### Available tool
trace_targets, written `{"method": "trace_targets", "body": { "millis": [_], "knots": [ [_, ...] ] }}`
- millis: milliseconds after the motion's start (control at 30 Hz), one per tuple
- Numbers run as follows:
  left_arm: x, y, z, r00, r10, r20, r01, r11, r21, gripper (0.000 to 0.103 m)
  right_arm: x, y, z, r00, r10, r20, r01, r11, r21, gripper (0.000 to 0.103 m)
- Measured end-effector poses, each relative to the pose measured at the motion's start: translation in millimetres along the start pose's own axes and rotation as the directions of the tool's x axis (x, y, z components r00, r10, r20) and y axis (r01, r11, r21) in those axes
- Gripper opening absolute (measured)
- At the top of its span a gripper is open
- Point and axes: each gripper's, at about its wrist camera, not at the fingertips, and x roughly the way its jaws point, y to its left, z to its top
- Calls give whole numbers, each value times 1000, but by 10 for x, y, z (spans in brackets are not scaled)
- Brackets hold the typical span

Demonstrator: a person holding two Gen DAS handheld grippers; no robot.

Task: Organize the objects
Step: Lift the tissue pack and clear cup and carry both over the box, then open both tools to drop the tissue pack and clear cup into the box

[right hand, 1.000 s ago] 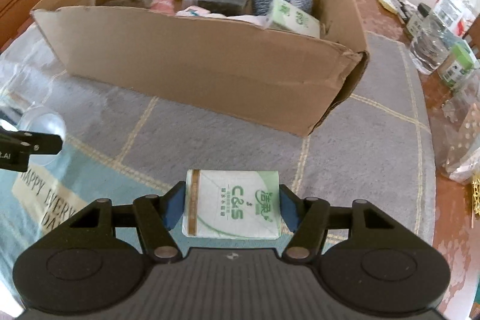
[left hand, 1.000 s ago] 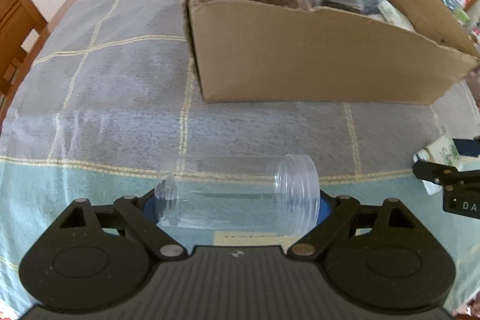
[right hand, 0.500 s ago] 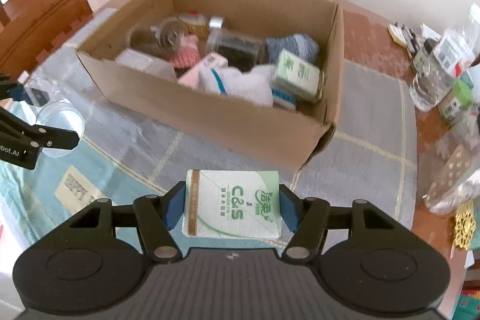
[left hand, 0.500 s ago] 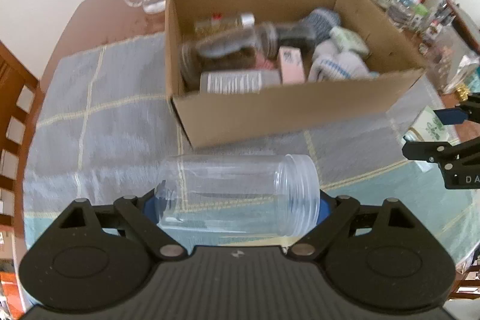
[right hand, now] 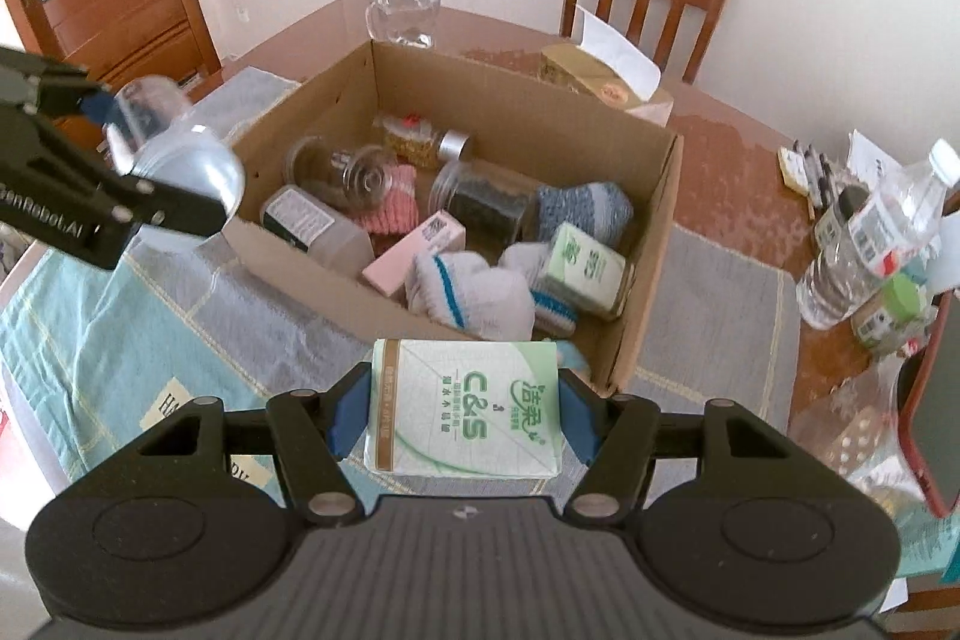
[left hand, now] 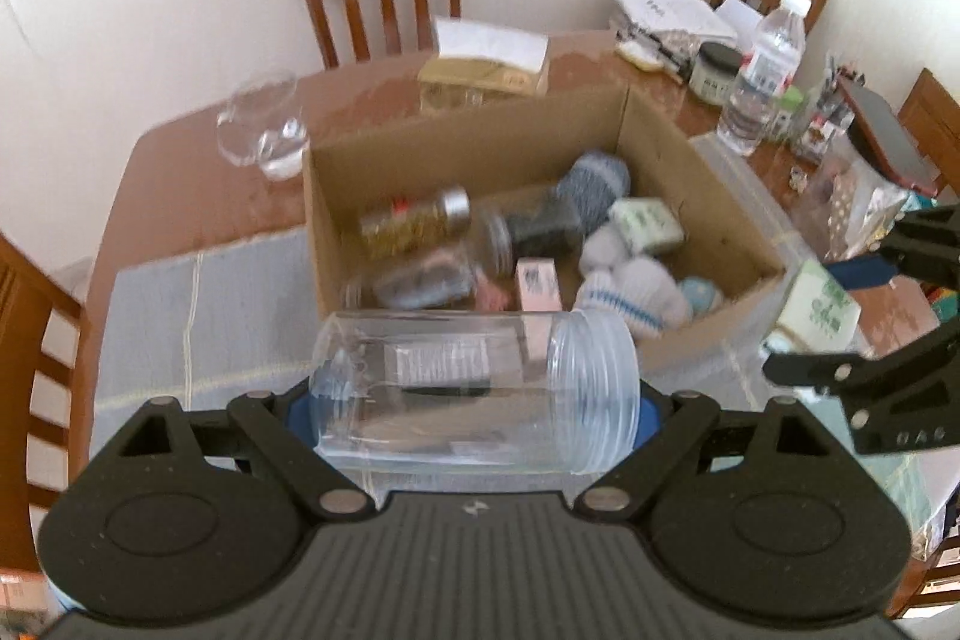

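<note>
Left wrist view shows the left gripper [left hand: 474, 400] clamping a clear, lidless plastic jar [left hand: 474, 391] sideways over the open brown cardboard box [left hand: 462, 142], while the right gripper [right hand: 465, 415] clasps a green-and-white tissue pack [right hand: 465, 409] at that box's near wall; each wants lowering into free space before release.

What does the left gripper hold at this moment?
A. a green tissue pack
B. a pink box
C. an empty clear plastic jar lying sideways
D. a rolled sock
C: the left gripper is shut on the clear plastic jar, which lies sideways between its fingers; the tissue pack is in the right gripper.
</note>
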Motion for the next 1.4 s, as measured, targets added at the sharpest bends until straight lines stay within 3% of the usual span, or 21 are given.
{"method": "trace_targets", "body": {
  "millis": [467, 967, 1133, 1400],
  "knots": [
    [167, 94, 543, 998, 32, 54, -31, 999, -17, 90, 157, -111, 490, 999, 11, 50, -10, 1000, -15, 69],
    [585, 354, 963, 998, 53, 38, -49, 994, -95, 90, 567, -97, 935, 995, 67, 73, -67, 998, 6, 70],
    [732, 332, 1032, 999, 34, 23, -32, 995, -98, 90, 646, -89, 915, 996, 37, 85, -37, 999, -2, 97],
    [965, 239, 1197, 1000, 6, 2, -6, 997, -75, 90, 622, -213, 763, 997, -16, 81, 16, 1000, 2, 103]
  ]
}}
